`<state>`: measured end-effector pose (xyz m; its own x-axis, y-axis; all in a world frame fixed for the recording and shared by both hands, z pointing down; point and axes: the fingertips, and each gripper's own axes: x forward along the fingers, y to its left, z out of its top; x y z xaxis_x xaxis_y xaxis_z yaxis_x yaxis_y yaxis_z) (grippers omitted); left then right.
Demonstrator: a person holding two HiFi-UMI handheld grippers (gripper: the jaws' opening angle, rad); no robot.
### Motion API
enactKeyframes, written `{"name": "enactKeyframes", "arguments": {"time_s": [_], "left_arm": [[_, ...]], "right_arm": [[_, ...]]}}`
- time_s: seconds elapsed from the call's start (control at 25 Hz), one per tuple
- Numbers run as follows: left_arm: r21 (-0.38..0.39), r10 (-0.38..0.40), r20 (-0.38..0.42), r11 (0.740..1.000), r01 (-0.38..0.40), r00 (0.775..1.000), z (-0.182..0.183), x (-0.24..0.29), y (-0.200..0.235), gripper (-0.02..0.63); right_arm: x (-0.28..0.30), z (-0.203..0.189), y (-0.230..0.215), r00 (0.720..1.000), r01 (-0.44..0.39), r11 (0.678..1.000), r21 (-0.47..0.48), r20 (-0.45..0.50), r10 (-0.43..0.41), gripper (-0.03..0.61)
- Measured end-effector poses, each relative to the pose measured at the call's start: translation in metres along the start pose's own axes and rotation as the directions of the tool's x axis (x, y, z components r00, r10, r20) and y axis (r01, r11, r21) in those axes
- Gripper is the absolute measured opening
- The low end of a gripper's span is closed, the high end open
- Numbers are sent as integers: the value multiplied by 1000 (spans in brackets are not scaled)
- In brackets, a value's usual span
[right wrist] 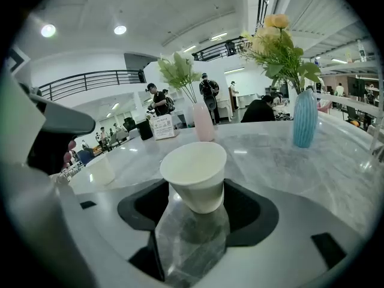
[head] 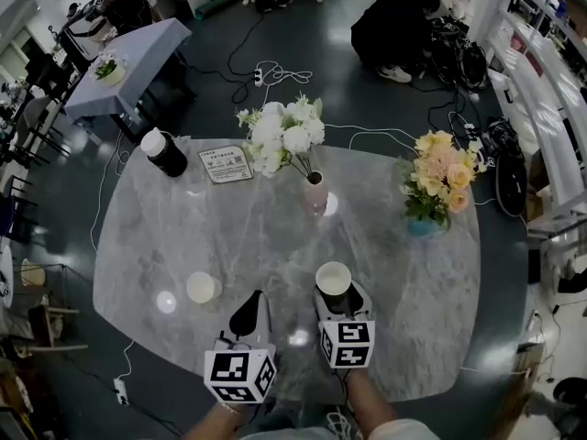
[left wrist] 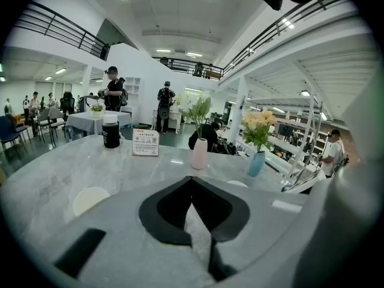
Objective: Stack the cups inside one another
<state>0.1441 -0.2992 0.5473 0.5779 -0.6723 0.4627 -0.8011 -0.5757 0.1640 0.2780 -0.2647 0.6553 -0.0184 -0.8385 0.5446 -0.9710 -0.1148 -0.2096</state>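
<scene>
Right tongs [right wrist: 198,209] spread around cup [right wrist: 195,176]; left tongs [left wrist: 192,182] pressed together, second cup [left wrist: 90,200] partly hidden.

Grey marble table [head: 183,236], pale-veined. Cream cup [head: 333,278] and second cup [head: 203,288] alike. Pink vase [head: 315,191] with white flowers [head: 280,134]; blue vase [head: 422,225] with yellow-orange flowers [head: 440,177]. Black bottle [head: 167,157] with a white lid [head: 153,142] — marker cubes [head: 240,375] in black-and-white squares.

The marble table [head: 183,236] looks polished and glossy, the paper cup [right wrist: 195,176] matt.
</scene>
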Motion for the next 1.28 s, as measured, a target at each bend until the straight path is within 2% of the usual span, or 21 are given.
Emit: {"name": "enactKeyframes", "arguments": {"time_s": [0.72,1.28], "left_arm": [[-32,39,20,999,-39,999,5,-17,21,-3],[-35,84,82,996,-81,993,9,-77,46,-3]], "right_arm": [[-8,11,4,999,34,999,-17,31,-34,241],[-47,34,37,997,25,997,-75,70,-20,241]]}}
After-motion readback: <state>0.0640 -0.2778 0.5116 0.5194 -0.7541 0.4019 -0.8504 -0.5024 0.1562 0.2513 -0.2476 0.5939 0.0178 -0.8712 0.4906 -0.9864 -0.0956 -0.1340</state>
